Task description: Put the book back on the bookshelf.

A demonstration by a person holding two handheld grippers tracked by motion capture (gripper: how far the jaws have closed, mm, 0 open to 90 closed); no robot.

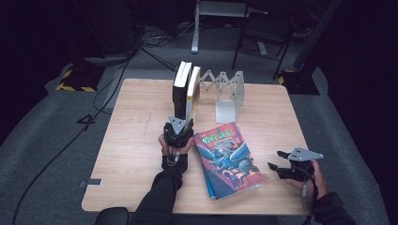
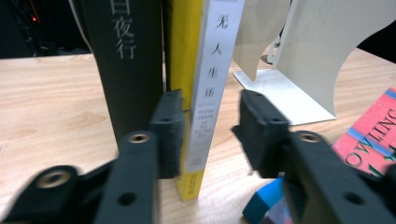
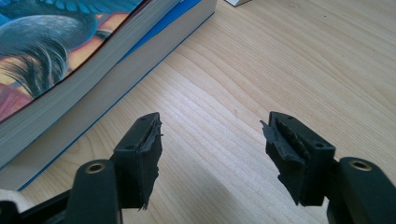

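Observation:
Two books stand upright near the table's far middle: a black book [image 1: 179, 86] [image 2: 130, 60] and, right of it, a yellow book with a white spine [image 1: 193, 89] [image 2: 210, 56]. My left gripper [image 1: 179, 123] [image 2: 210, 98] straddles the yellow book's lower spine. One pad lies against the book's side, between the two books, while the other stands off with a gap, so the gripper is open. A colourful book [image 1: 227, 157] [image 3: 56, 42] lies flat on a blue book [image 1: 210, 187]. My right gripper [image 1: 276, 159] [image 3: 212, 126] rests open and empty on the table, right of that stack.
A white metal bookend rack [image 1: 227, 101] [image 2: 308, 60] stands just right of the upright books. The wooden table [image 1: 136, 140] has bare room on its left half. Beyond its far edge are a chair [image 1: 265, 28] and floor cables [image 1: 108, 89].

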